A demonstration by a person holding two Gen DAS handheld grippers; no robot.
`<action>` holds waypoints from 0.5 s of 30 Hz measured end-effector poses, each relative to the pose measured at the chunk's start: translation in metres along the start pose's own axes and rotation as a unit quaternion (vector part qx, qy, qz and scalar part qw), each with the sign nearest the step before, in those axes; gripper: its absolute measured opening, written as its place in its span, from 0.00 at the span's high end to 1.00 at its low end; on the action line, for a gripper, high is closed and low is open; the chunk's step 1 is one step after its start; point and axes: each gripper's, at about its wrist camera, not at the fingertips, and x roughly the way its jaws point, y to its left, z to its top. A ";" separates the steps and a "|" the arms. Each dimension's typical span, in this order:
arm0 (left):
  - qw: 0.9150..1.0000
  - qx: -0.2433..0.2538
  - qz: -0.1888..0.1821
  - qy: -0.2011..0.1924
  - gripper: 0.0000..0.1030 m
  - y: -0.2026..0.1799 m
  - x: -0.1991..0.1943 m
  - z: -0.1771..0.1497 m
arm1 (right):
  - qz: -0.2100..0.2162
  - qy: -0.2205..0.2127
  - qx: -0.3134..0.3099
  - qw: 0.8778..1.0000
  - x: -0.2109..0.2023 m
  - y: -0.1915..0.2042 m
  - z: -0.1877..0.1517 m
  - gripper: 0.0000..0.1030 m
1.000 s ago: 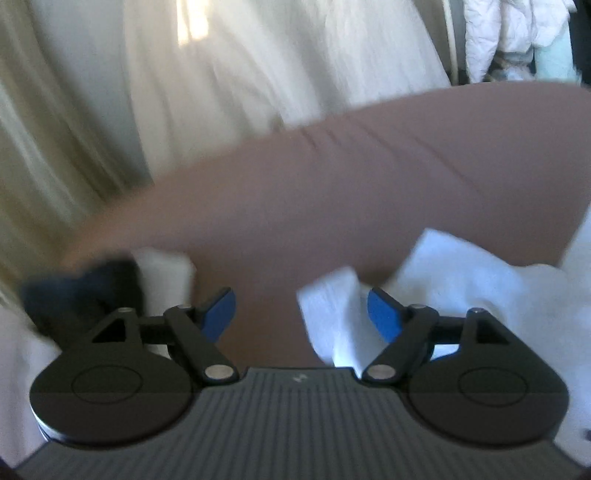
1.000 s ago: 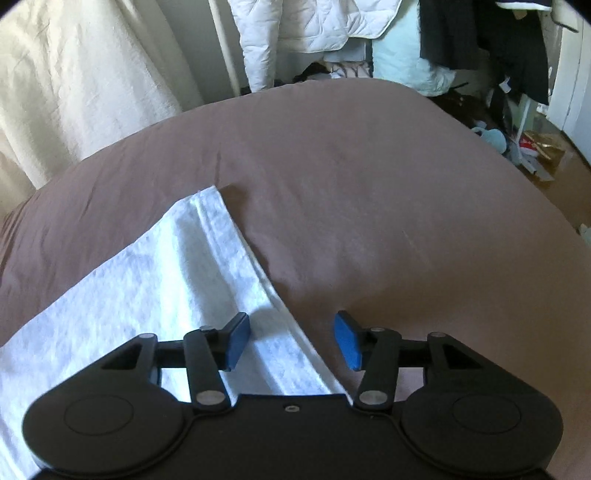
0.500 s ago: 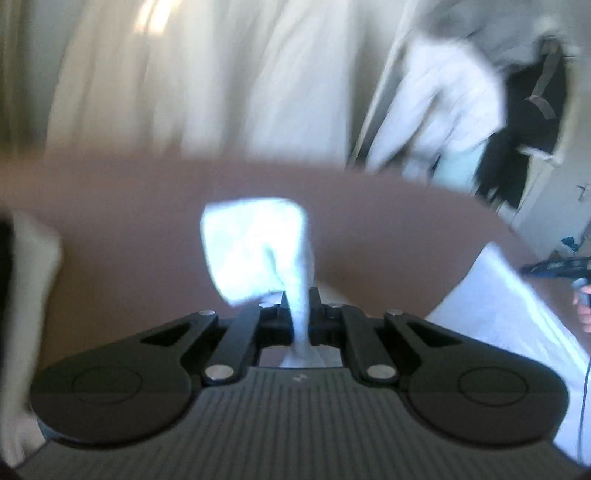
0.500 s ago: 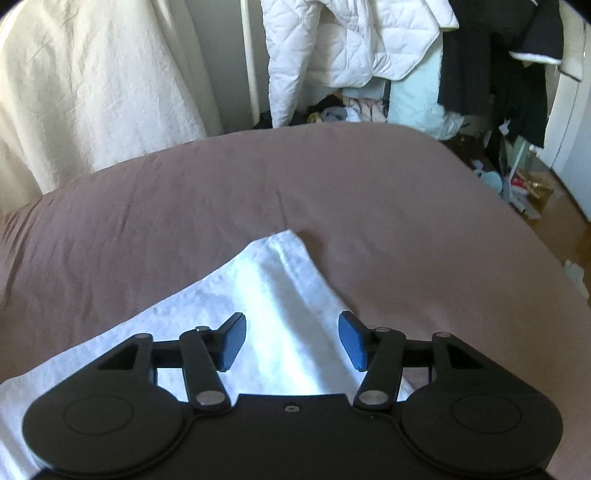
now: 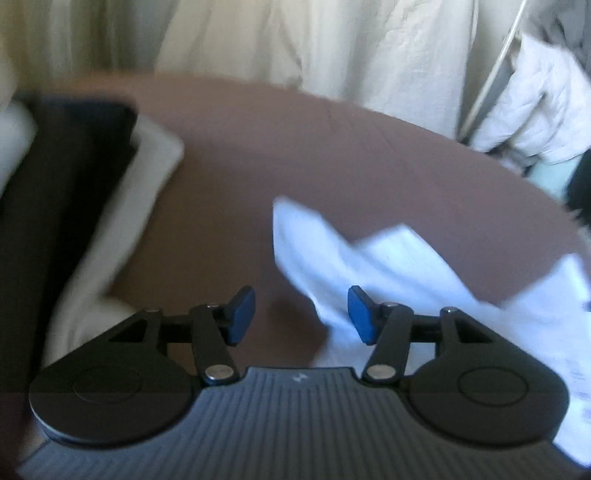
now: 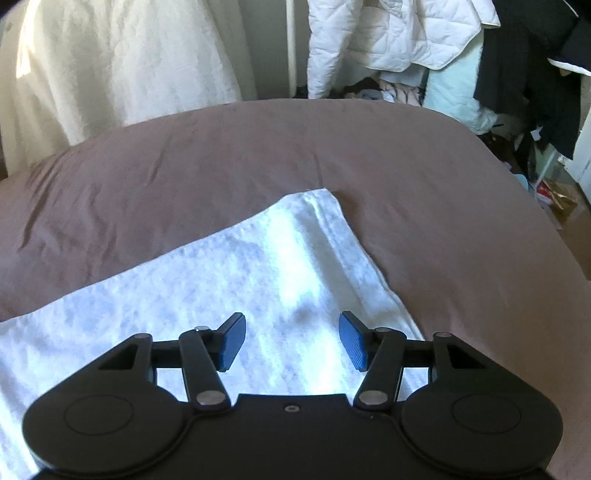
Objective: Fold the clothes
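A white cloth (image 6: 229, 273) lies spread on the brown bed (image 6: 424, 177). In the left wrist view the cloth (image 5: 369, 258) lies rumpled, one corner folded up beside the right finger. My left gripper (image 5: 301, 314) is open and empty, just left of that corner. My right gripper (image 6: 291, 341) is open and empty, hovering over the cloth near its right edge.
A stack of folded dark and white clothes (image 5: 74, 206) sits on the bed at the left. Cream curtains (image 6: 122, 66) hang behind the bed. A white quilted jacket (image 6: 388, 33) and dark clothes (image 6: 535, 62) hang at the back right above floor clutter.
My left gripper closed on the cloth corner half a second ago and has now opened and let it drop. My right gripper has moved further over the cloth.
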 end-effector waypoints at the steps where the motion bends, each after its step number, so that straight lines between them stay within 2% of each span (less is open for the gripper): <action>1: 1.000 -0.012 -0.020 0.013 0.47 0.006 -0.007 -0.011 | 0.008 -0.001 0.004 1.000 -0.001 0.001 -0.002 0.40; 4: 0.997 -0.020 -0.048 0.055 0.45 0.008 -0.014 -0.046 | 0.037 -0.002 0.017 0.999 -0.003 0.009 -0.012 0.40; 7: 0.993 -0.037 -0.068 0.087 0.37 0.017 -0.030 -0.079 | 0.051 -0.015 0.005 0.999 -0.013 0.030 -0.024 0.40; 9: 0.991 -0.049 -0.080 0.098 0.35 0.019 -0.036 -0.095 | 0.071 -0.026 -0.008 0.997 -0.025 0.047 -0.032 0.40; 12: 0.991 -0.037 -0.083 0.098 0.34 0.013 -0.040 -0.113 | 0.129 -0.033 -0.046 0.990 -0.052 0.079 -0.047 0.40; 13: 0.991 -0.019 -0.081 0.101 0.36 0.007 -0.041 -0.117 | 0.147 -0.029 -0.063 0.987 -0.060 0.090 -0.055 0.40; 14: 0.992 0.005 -0.060 0.108 0.38 -0.002 -0.043 -0.120 | 0.165 -0.025 -0.080 0.983 -0.068 0.101 -0.062 0.37; 15: 0.993 0.025 -0.023 0.114 0.54 -0.012 -0.045 -0.123 | 0.183 -0.021 -0.097 0.978 -0.076 0.113 -0.070 0.36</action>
